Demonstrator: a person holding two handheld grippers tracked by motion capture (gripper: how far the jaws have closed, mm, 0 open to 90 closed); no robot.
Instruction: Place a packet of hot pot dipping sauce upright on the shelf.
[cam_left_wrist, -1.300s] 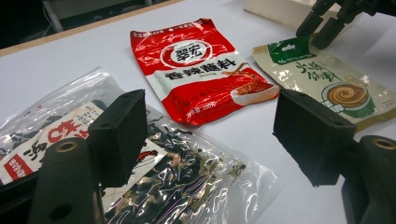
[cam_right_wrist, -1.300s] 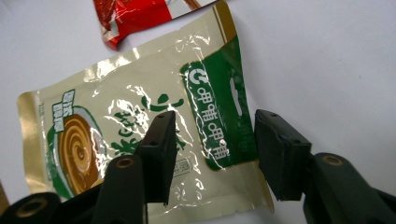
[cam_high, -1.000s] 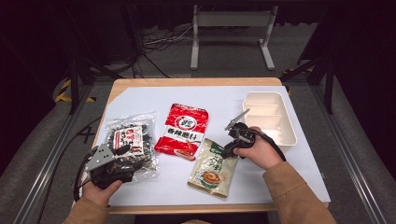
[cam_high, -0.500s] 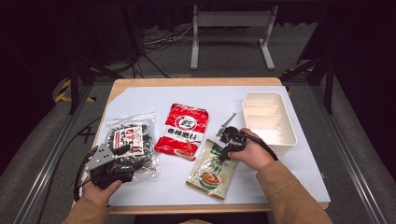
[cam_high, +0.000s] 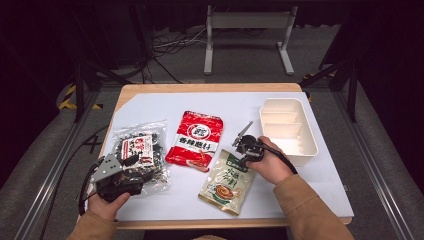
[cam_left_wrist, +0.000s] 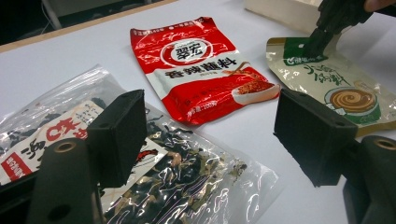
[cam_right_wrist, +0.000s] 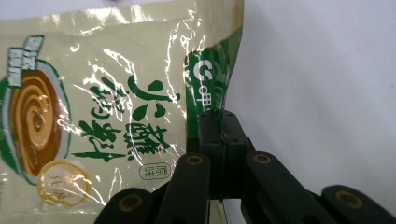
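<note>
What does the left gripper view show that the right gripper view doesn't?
Left gripper view alone: the red packet, the clear bag of dark dried food, the left tool with jaws wide apart, and the white tray's edge.

Right gripper view alone: a close look at the right tool pinching the pouch's green edge.

Both: the green and beige pouch and the white table.

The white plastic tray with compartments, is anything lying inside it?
No, the white plastic tray stands bare inside, with all its compartments showing only their white floors in the high view.

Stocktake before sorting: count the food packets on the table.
3: clear packet of dark food at left, red packet in the middle, beige-green packet near the front edge. None look hidden.
</note>
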